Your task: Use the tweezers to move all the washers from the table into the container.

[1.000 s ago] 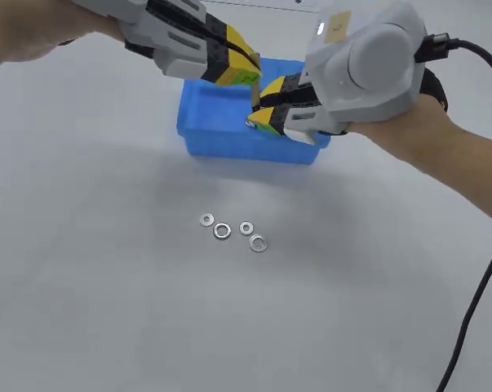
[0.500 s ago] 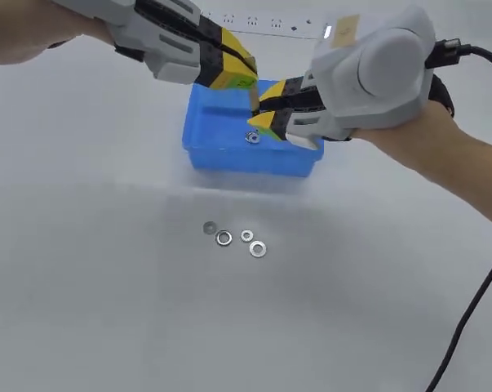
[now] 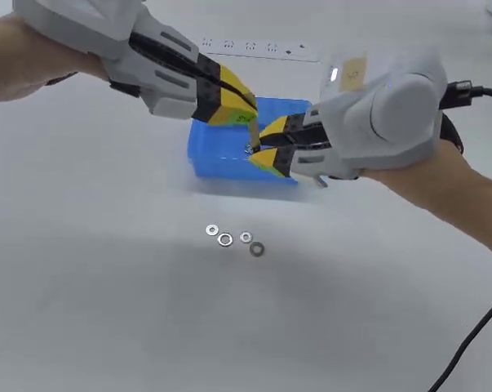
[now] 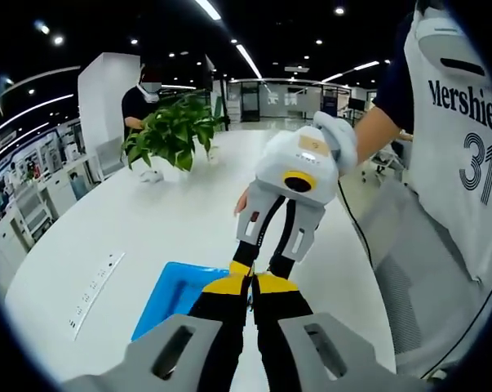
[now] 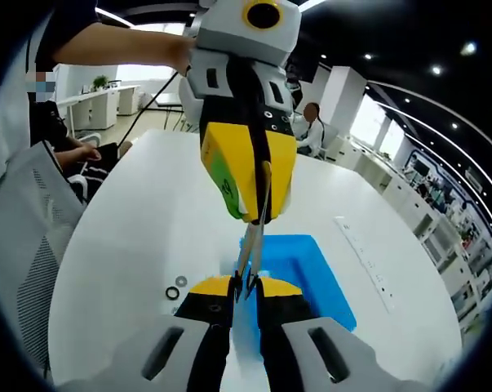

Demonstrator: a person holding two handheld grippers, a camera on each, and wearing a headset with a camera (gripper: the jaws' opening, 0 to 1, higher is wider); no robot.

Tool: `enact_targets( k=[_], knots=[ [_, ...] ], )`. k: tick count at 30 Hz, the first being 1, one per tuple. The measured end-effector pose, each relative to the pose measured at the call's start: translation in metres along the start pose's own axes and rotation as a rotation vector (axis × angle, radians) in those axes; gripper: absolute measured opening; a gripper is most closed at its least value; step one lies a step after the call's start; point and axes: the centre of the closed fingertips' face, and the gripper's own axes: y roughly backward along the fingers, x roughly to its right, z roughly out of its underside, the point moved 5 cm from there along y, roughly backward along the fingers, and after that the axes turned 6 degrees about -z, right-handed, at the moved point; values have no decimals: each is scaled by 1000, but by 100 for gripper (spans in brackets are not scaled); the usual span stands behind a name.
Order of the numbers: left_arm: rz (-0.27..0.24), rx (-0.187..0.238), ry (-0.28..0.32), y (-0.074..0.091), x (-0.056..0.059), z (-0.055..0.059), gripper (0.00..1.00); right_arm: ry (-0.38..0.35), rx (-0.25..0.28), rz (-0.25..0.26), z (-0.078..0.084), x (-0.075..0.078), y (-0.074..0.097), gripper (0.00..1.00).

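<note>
My left hand-held gripper (image 3: 246,115) clamps slim metal tweezers (image 5: 254,237). My right hand-held gripper (image 3: 266,146) pinches their tips. Four steel washers (image 3: 225,239) lie nearer me than the blue plastic container (image 3: 206,160).

Container (image 3: 229,167) stands on the table (image 3: 107,310) toward its far edge, tweezers (image 5: 252,237) above its near wall. Four washers (image 3: 225,239) lie in a row before it, apart. Socket strip (image 3: 250,46) lies behind.

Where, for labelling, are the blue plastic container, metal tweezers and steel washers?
blue plastic container (image 3: 221,167): head view, front wall.
metal tweezers (image 5: 250,241): right gripper view, shaft.
steel washers (image 3: 225,239): head view, one ring.
</note>
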Motion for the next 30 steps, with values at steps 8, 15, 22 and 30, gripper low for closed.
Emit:
enact_targets(
  k=[8,15,22,30],
  knots=[
    [32,-15,-3,-5,30,7,6,-51,-3,-17,8,-31,3,12],
    [34,-17,8,-2,43,12,6,-69,4,-31,9,-44,1,12],
    [26,-5,39,-6,56,21,6,-87,-9,-57,18,-58,-3,12],
    [32,-11,57,-13,67,34,6,-101,-26,-78,30,-70,-10,12]
  ],
)
